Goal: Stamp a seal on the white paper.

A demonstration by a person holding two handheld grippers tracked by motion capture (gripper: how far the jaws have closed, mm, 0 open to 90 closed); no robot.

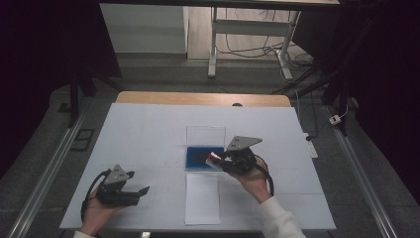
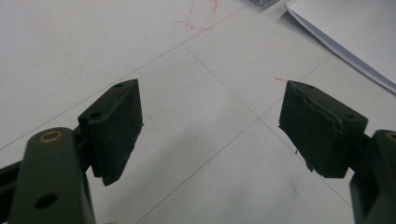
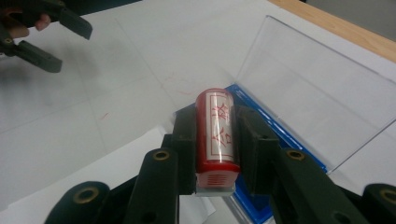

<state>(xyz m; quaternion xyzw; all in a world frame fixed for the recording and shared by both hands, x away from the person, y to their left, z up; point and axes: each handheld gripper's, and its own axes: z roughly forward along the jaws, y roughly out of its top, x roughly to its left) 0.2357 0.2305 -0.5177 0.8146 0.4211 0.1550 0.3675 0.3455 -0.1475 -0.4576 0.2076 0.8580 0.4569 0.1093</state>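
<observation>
The right gripper [image 3: 217, 140] is clamped on a red cylindrical stamp [image 3: 216, 133]; both black jaws press against the stamp's sides, and the stamp lies lengthwise between them with its rounded end pointing away from the camera; a white label panel with red characters runs along its upper face, and a clear base with a red ridged end faces the camera. In the high view the right gripper [image 1: 218, 159] is held over the right part of a blue ink pad tray [image 1: 197, 157], with the stamp [image 1: 214, 158] at the jaw tips above the pad; whether the stamp touches the pad cannot be determined. The tray's clear hinged lid [image 1: 205, 135] stands open on the far side of the tray; in the right gripper view the lid [image 3: 308, 93] rises tilted behind the stamp, and the blue tray [image 3: 254, 200] shows beneath the jaws. A white sheet of paper [image 1: 202, 198] lies on the white table cover [image 1: 143, 129] just nearer than the tray. The left gripper [image 1: 140, 191] is held low over the table at the near left, well apart from the tray; its jaws are spread wide with nothing between them; in the left gripper view the left gripper [image 2: 210, 126] looks onto bare table surface, with the paper's edge [image 2: 345, 32] at upper right.
</observation>
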